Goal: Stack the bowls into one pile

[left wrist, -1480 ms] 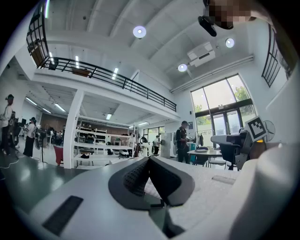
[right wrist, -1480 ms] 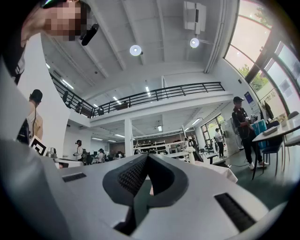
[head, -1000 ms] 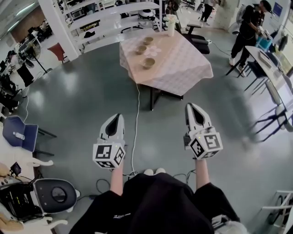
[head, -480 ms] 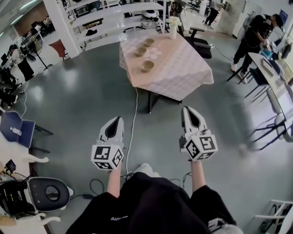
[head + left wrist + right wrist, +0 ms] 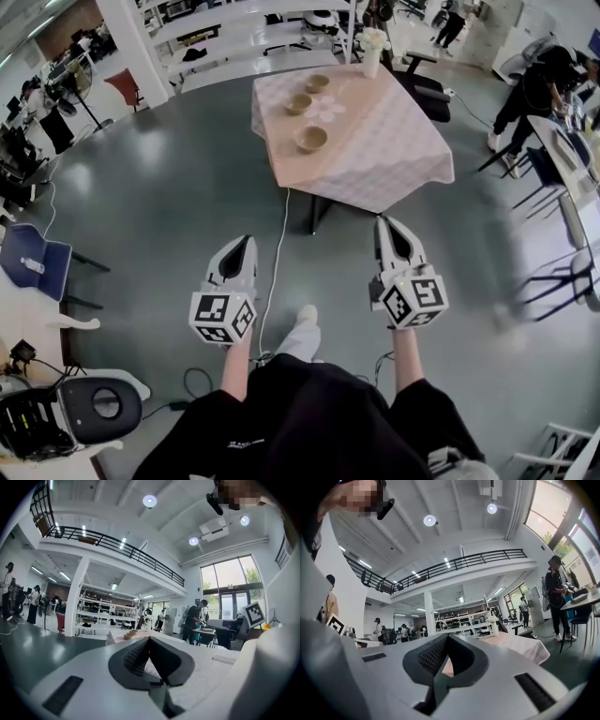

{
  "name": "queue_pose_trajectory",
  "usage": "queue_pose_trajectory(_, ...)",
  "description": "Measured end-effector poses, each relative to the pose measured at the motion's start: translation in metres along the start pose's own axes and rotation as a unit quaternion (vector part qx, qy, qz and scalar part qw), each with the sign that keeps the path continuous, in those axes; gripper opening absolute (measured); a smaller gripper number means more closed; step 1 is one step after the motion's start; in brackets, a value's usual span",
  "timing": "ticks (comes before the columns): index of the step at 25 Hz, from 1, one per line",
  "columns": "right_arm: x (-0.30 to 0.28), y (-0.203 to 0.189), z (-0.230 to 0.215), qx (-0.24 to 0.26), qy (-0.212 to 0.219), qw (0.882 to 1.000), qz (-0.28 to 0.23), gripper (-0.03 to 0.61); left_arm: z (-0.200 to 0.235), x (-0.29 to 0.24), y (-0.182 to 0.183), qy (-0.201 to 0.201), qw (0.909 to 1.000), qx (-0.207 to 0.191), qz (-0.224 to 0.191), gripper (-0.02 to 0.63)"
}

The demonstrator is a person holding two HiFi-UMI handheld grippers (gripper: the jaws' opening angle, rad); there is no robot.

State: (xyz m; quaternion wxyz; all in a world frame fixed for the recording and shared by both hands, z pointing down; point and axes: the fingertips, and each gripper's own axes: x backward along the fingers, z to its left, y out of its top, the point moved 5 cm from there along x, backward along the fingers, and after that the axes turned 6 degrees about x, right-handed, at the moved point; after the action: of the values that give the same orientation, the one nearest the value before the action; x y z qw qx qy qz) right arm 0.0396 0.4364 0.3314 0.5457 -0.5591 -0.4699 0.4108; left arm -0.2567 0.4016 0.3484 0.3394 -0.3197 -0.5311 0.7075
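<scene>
You stand on the grey floor (image 5: 159, 206) with a claw in each hand, both pointing level toward 12 o'clock. The left claw (image 5: 244, 244) has its jaws pressed together with nothing between them. The right claw (image 5: 388, 225) beside it is likewise closed and empty. The two are well apart, and each carries its marker cube at the rear. Between them, at your feet, one pale shoe (image 5: 305, 317) shows, and a white cable (image 5: 279, 253) runs across the floor toward 12 o'clock.

Well beyond the claw tips, between 12 and 1 o'clock, stands the bench (image 5: 398, 150), draped in a pale checked cloth. The three bowls sit unstacked on its left part, in a loose row running away from you, none touching another. The nearest bowl (image 5: 311, 139) comes first, then the middle bowl (image 5: 298, 103), and the far bowl (image 5: 317, 82) last. At the bench's far corner a white vase (image 5: 373, 54) stands upright.

A blue chair (image 5: 37, 267) sits at your 9 o'clock. White shelving (image 5: 234, 28) lines the room past the bench at 11 o'clock, and a person in black (image 5: 536, 92) bends over another desk at 2 o'clock.
</scene>
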Motion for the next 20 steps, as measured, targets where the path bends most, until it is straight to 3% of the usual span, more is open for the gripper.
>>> queue_pose_trajectory(10, -0.108, -0.012, -0.04, -0.006, 0.007, 1.0, 0.016, -0.008, 0.045, -0.113, 0.011, -0.013, 0.9997, 0.015, 0.011, -0.003)
queue_pose_trajectory(20, -0.185, -0.028, -0.064, -0.007, -0.003, 0.999, 0.038, -0.008, 0.08, -0.19, 0.015, -0.034, 0.9987, 0.029, 0.024, -0.003)
